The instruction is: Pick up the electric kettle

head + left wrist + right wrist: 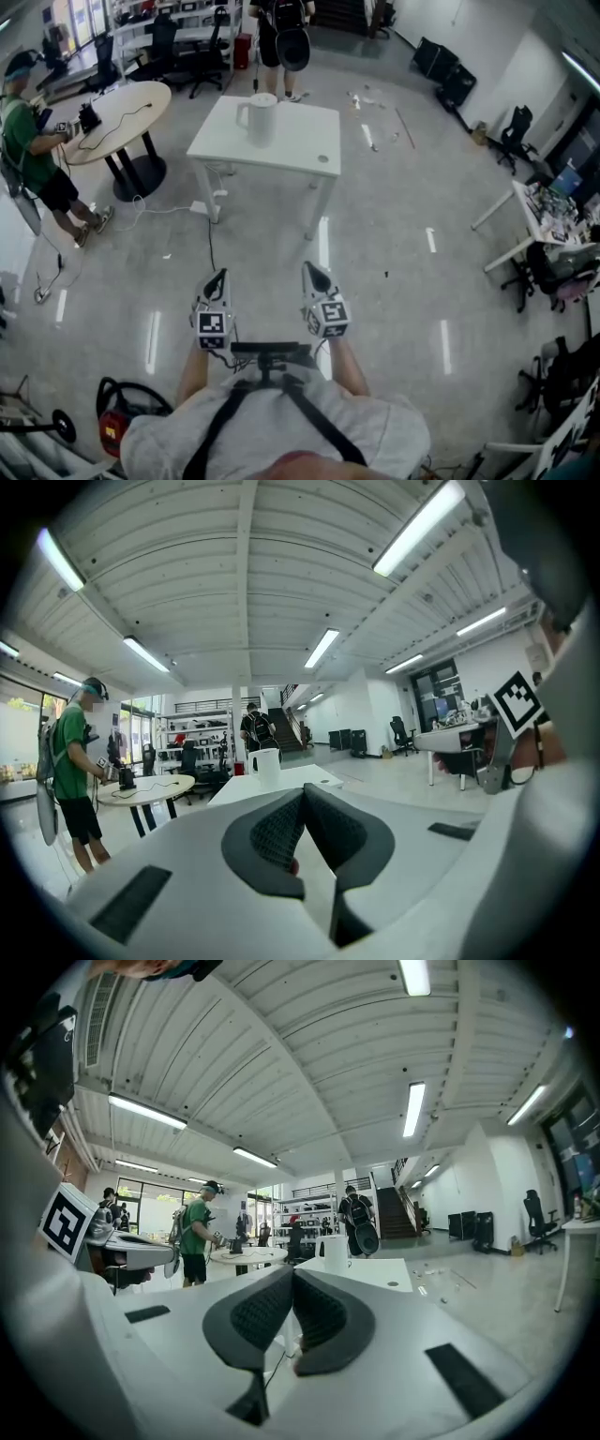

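At the far left a person in a green shirt point(31, 141) stands by a round bench point(127, 111); neither has any part in my job.

My left gripper point(217, 277) hangs in front of me over bare floor point(394, 216). Its fingers point(267, 836) are clenched pad to pad with nothing between them.

Ahead, roughly between the lines of my two grippers, stands the white bench point(305, 141). The electric kettle point(260, 119) sits upright on it, toward the far left part of the top, handle to the left. It is well apart from both grippers, with open floor between us. Beyond the bench another person point(281, 33) stands with a dark bag.

My right gripper point(310, 270) is held level beside the left. Its fingers point(258, 1316) are also pressed together and empty. An office chair point(514, 131) stands off to the right.

I judge the task as barely begun: nothing is grasped or touched. What remains is everything: walk to the bench, spread one pair of fingers, close on the kettle, likely at the handle, and lift.
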Tool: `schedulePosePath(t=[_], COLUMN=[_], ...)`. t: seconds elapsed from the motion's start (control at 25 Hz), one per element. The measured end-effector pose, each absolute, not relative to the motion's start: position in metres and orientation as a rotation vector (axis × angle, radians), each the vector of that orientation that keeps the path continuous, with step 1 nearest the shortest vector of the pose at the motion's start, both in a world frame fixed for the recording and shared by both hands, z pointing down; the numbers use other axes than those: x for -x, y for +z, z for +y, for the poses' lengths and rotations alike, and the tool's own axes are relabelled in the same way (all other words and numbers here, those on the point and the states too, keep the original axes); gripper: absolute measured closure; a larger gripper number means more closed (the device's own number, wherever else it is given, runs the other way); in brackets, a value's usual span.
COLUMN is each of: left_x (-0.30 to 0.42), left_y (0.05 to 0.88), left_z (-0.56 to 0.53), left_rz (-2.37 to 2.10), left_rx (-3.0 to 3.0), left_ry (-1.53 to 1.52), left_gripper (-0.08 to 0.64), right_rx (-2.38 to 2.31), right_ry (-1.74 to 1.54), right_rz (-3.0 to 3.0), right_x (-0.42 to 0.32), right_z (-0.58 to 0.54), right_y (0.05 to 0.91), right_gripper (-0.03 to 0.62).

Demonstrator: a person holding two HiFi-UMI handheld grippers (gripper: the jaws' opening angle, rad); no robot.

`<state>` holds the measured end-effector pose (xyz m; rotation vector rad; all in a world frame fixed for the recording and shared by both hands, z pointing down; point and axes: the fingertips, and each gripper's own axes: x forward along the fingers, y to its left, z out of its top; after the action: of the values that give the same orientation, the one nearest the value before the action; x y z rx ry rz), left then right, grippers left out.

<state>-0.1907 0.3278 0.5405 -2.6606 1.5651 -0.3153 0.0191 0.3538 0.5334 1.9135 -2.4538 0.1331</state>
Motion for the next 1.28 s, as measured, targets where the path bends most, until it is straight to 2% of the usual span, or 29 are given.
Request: schedulePosePath(t=[0.52, 1.28], left_x=[0.175, 0.125], left_y=[0.55, 0.546], left_z=[0.293, 0.149], left_rz=[1.518, 1.517], left_rx=[2.709, 2.679], left_ry=[-0.303, -0.386], left_gripper=[0.554, 0.554], right_rx=[-1.863, -1.799], right_ry=[0.132, 0.179], right_rz=[-2.446, -2.534], right_x=[-0.016, -0.057], right_z=[0.322, 0.166], right_y=[0.543, 0.536], right_gripper=[0.581, 0.581])
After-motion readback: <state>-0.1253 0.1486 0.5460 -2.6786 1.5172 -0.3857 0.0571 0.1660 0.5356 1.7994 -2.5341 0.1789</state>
